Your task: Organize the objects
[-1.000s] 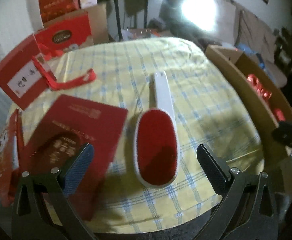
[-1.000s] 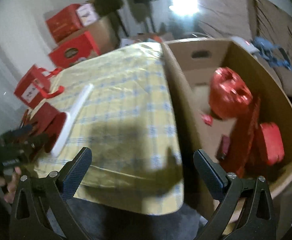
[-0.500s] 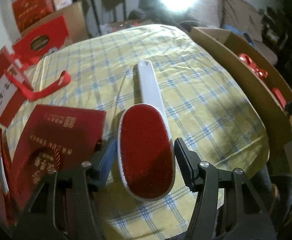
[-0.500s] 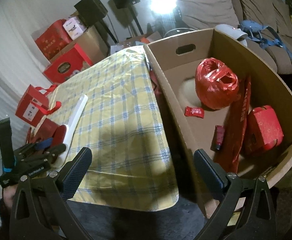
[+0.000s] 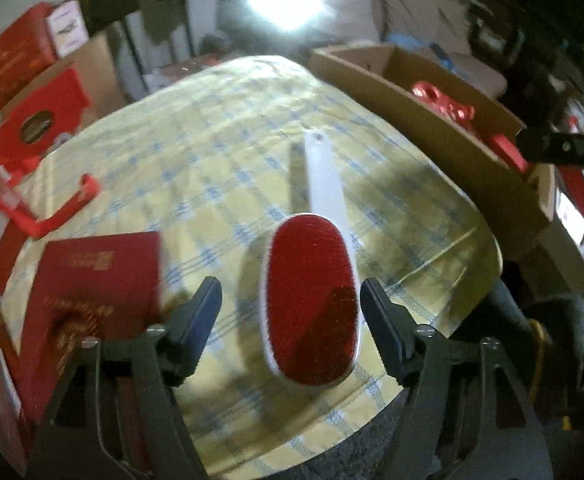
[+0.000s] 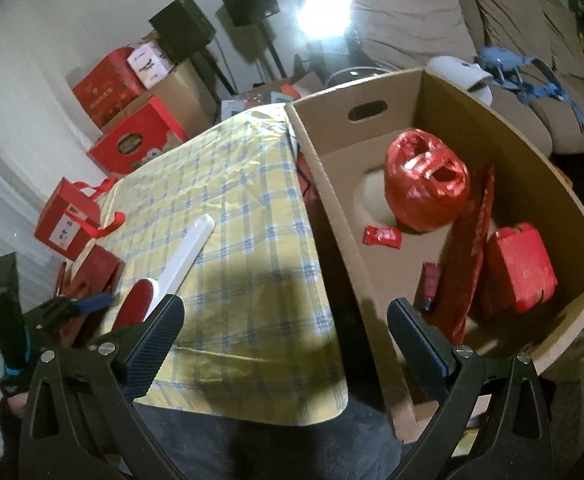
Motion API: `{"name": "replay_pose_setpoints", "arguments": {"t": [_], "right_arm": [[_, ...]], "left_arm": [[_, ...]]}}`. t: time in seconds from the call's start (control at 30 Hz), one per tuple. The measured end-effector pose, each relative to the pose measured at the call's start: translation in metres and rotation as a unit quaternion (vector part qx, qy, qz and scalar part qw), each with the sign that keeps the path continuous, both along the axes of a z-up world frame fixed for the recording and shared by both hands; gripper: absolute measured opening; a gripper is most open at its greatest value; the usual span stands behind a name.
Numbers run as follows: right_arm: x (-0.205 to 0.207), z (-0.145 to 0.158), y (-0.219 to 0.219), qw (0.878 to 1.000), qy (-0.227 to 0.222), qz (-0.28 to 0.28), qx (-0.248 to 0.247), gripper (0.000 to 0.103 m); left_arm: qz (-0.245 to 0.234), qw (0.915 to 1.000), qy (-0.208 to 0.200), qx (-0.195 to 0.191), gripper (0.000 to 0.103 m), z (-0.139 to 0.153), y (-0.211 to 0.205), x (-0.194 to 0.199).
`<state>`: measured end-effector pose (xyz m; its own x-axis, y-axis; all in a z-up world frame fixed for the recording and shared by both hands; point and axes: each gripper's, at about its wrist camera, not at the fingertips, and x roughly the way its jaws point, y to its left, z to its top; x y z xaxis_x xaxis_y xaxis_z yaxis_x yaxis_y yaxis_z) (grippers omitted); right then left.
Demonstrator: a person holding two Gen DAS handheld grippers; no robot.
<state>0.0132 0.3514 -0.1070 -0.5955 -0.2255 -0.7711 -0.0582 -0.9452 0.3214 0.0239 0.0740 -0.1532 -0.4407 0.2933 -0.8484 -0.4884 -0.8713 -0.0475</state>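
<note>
Yellow checked cloth (image 5: 220, 152) covers the table, with an open cardboard box (image 6: 444, 92) standing against its far side. Over the cloth's near edge the left gripper (image 5: 292, 312) straddles the red head of a white-handled lint brush (image 5: 312, 300); its jaws have just been opening a little, and the right pad sits at the brush's rim while the left stands clear, so no grip is made. The brush head looks tilted (blur makes it hard to be sure). Beside it lies a flat red packet (image 5: 92, 292). The right gripper (image 6: 288, 340) hangs wide and empty above the gap between table and box. The step in hand seems to be picking up the brush; next it calls for squaring the jaws on the head, closing firmly, then carrying it to the box.
</note>
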Motion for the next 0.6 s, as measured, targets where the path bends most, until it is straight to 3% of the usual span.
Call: {"name": "replay_pose_setpoints", "arguments": {"t": [0.1,0.2,0.3,0.37,0.43,0.53,0.6], "right_arm": [[-0.010,0.009,-0.007,1.000,0.020,0.017,0.006,0.102],[-0.030,0.015,-0.020,0.998,0.038,0.042,0.015,0.100],[-0.057,0.015,-0.041,0.996,0.048,0.069,0.022,0.081],[-0.078,0.011,-0.062,0.993,0.040,0.101,0.039,0.047],[-0.097,0.002,-0.081,0.990,0.020,0.128,0.052,0.027],[-0.115,-0.014,-0.102,0.985,-0.006,0.160,0.064,0.015],[-0.123,-0.024,-0.116,0.981,-0.014,0.180,0.068,0.015]], "left_arm": [[0.000,0.9999,0.004,0.014,0.069,0.007,-0.006,0.011],[0.006,0.9999,0.011,-0.004,0.068,0.006,-0.005,0.018],[0.033,0.9994,0.000,-0.011,0.064,0.000,-0.008,0.018],[0.036,0.9993,-0.010,-0.004,0.060,-0.002,-0.007,0.019],[0.028,0.9995,-0.012,-0.002,0.060,-0.002,-0.005,0.023],[0.020,0.9997,-0.014,-0.009,0.058,-0.004,-0.003,0.026],[0.021,0.9994,-0.017,-0.024,0.058,-0.008,-0.001,0.026]]}}
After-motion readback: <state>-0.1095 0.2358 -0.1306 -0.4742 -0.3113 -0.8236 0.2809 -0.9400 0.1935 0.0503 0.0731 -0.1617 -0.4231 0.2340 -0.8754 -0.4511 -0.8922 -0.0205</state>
